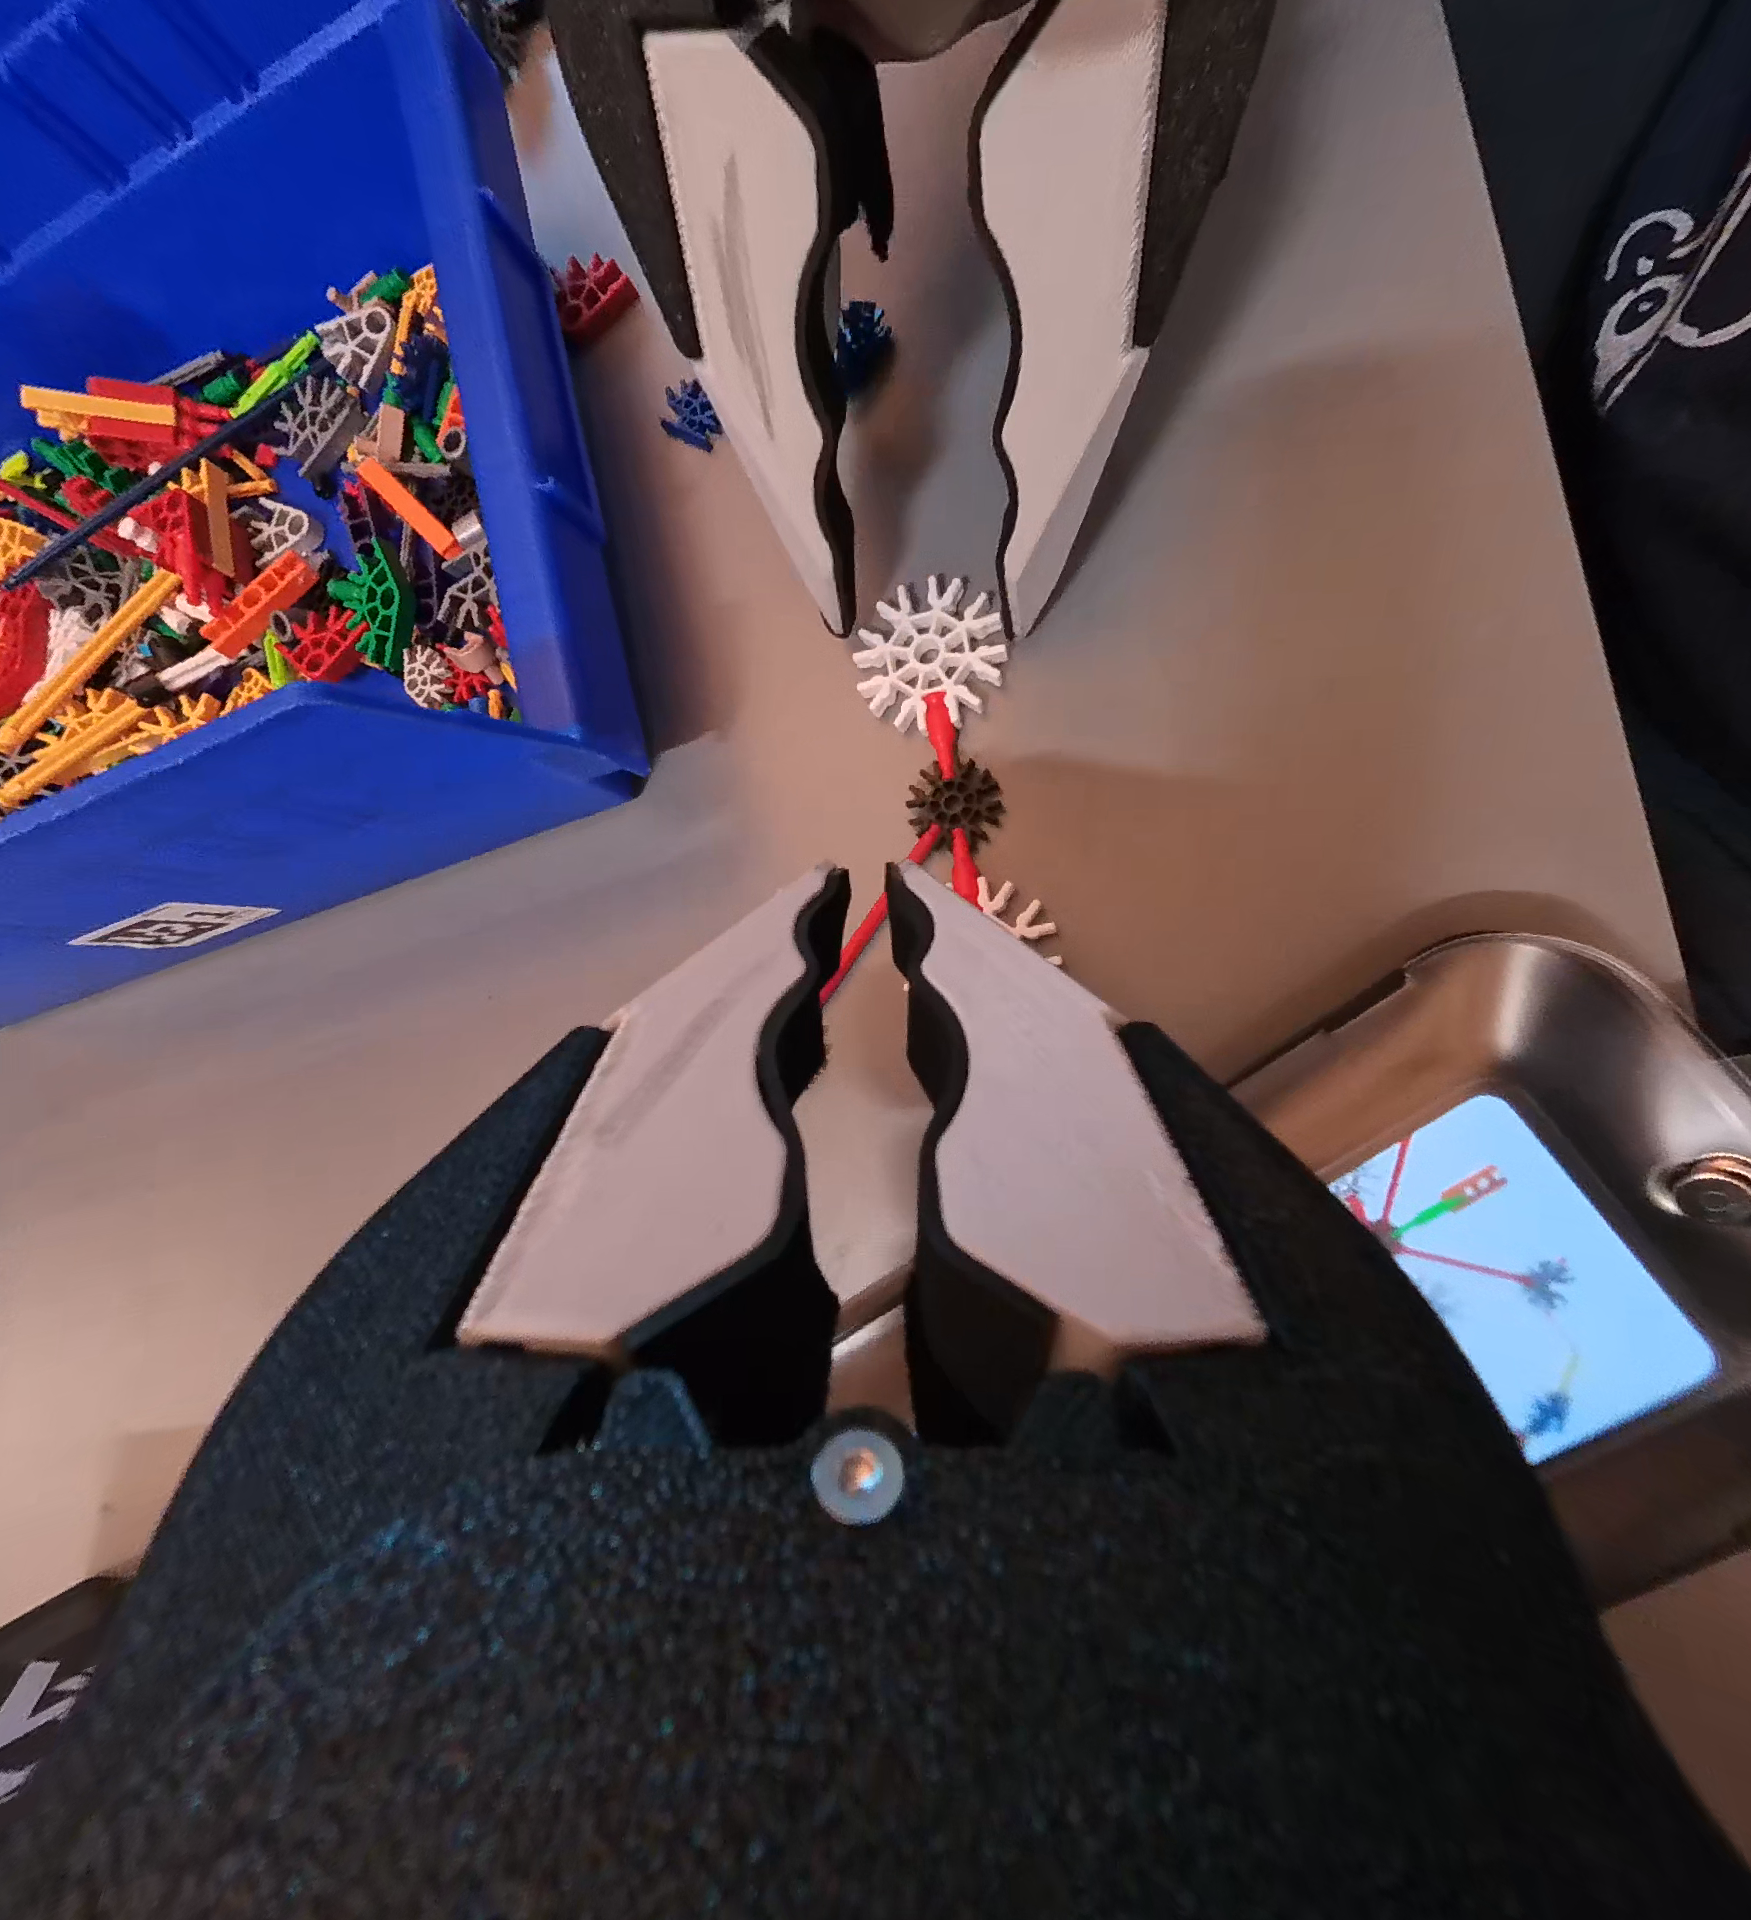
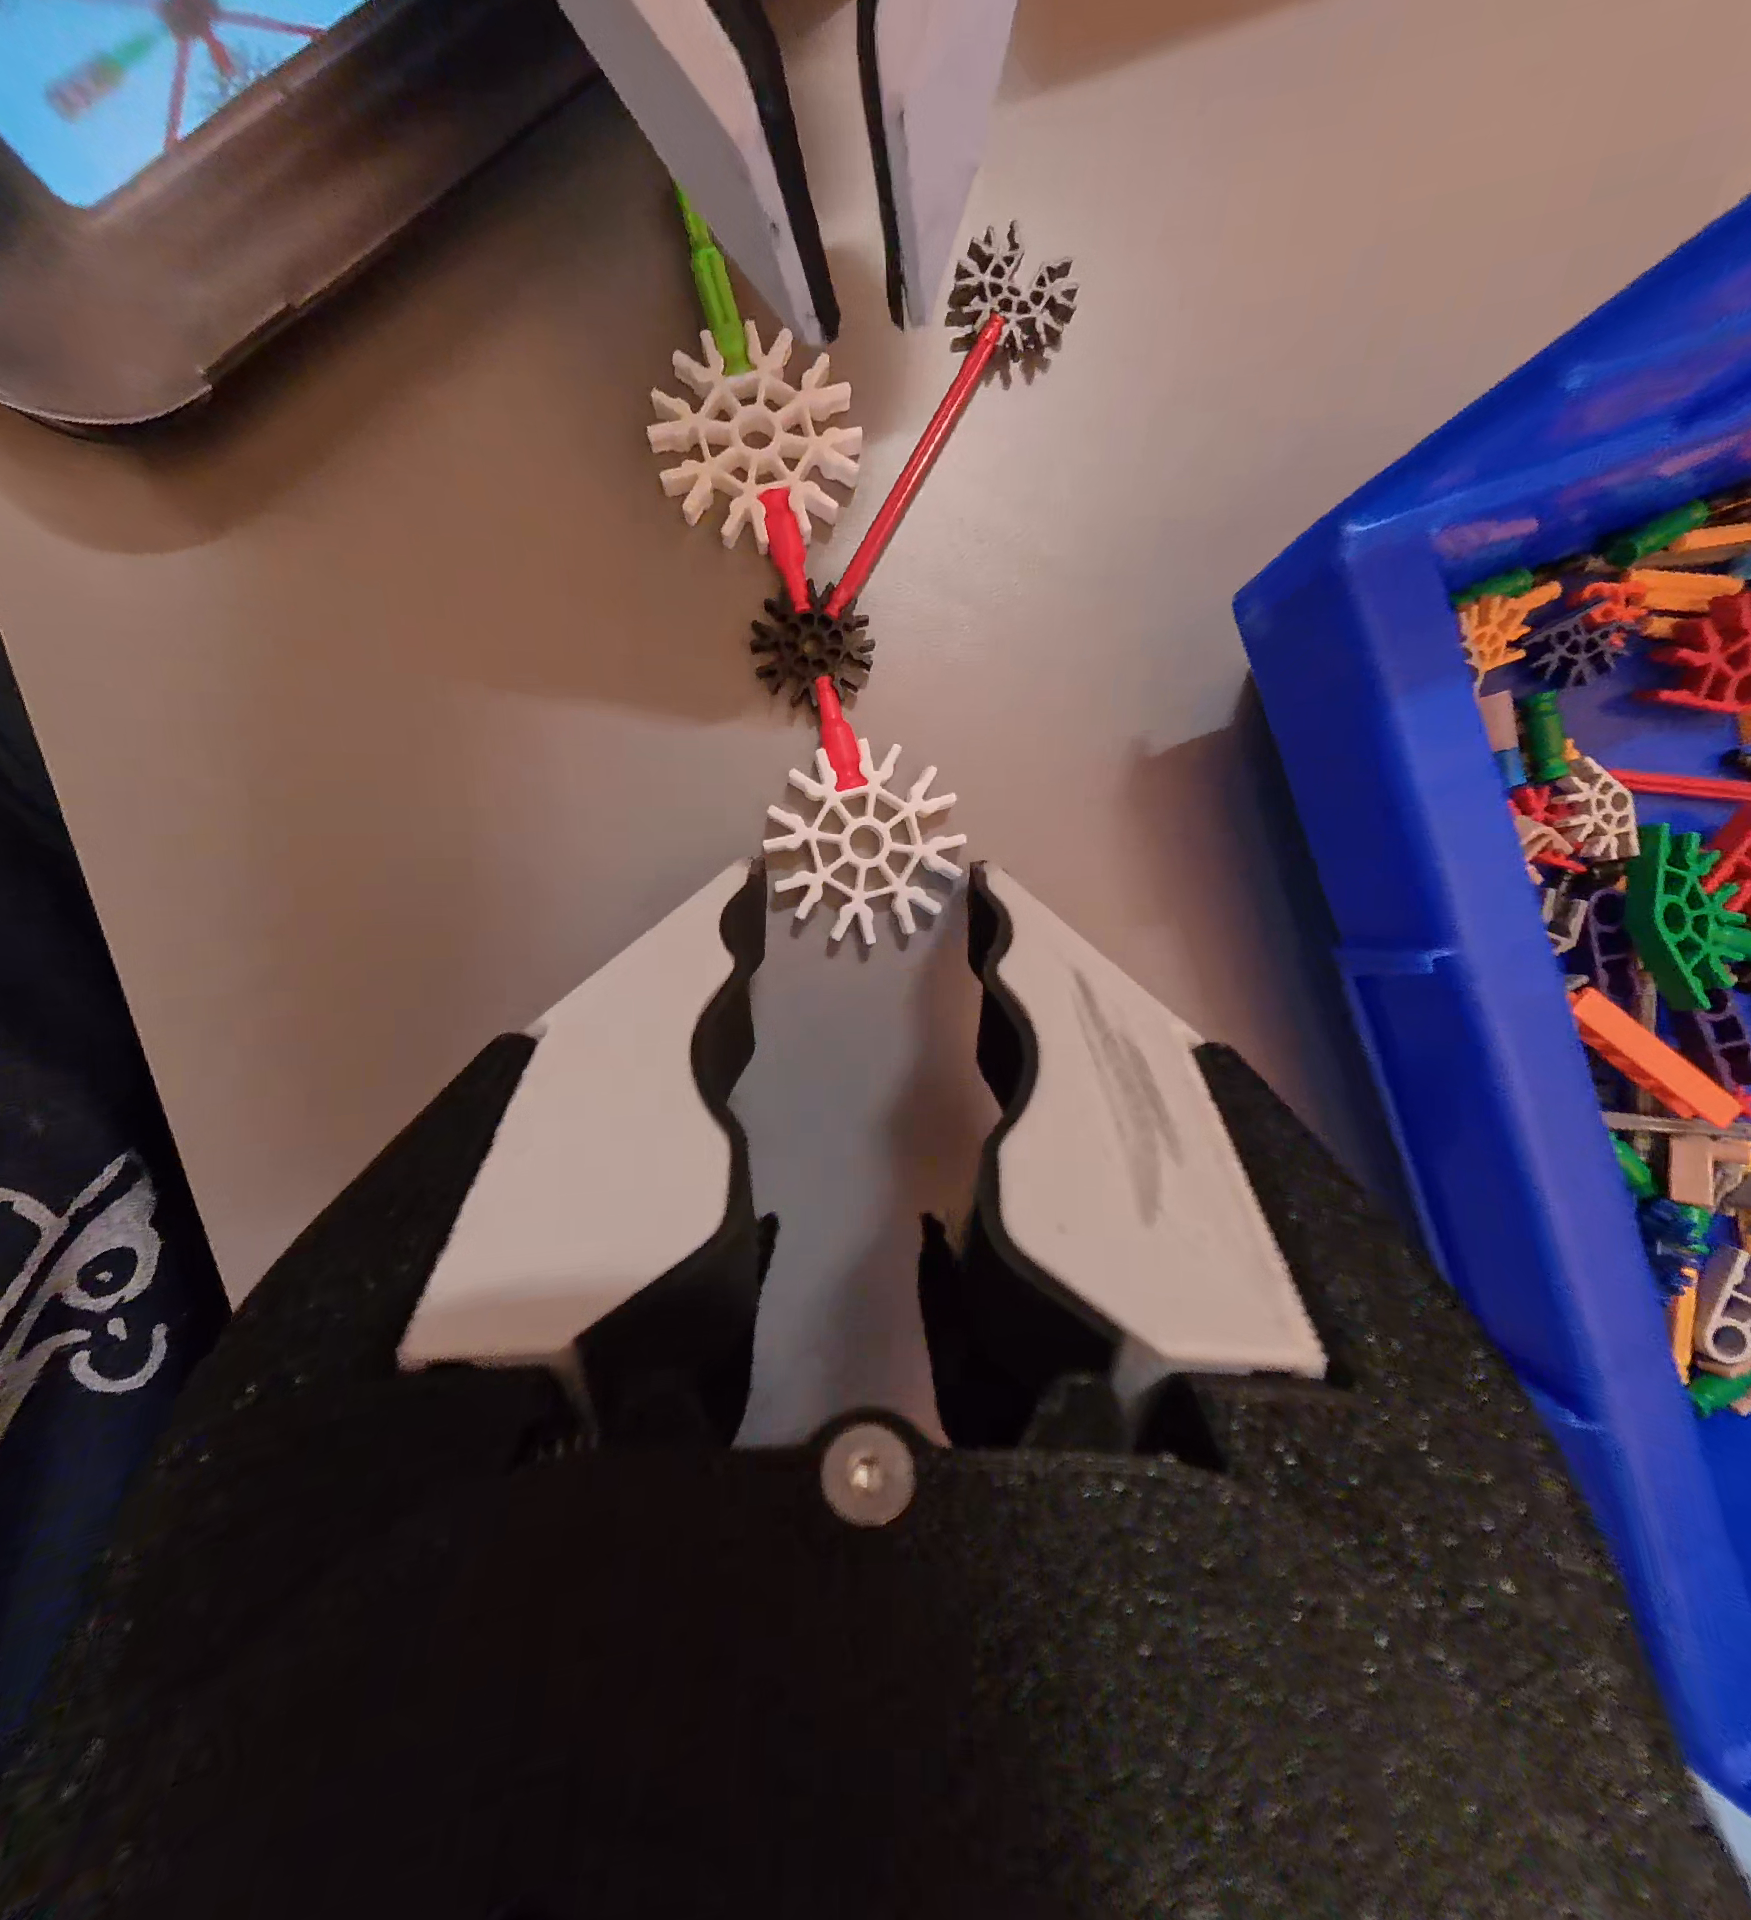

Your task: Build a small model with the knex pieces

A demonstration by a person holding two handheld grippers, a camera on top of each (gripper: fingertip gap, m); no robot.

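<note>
White snowflake connector (image 2: pixel 863 844) sits between parted right tongs (image 2: pixel 866 883); left tongs (image 1: pixel 866 883) narrow.

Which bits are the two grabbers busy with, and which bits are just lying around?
Busy with: right gripper, jaws open around the near white connector; left gripper, over the long red rod; brown hub joining those pieces.
Lying about: blue bin of loose pieces; tablet; stray blue connector; red connector.

Pale tabletop (image 2: pixel 435 831); blue parts bin (image 1: pixel 258 831), rod-and-connector assembly (image 2: pixel 811 644), tablet (image 1: pixel 1536 1247), loose blue connectors (image 1: pixel 692 414)
</note>
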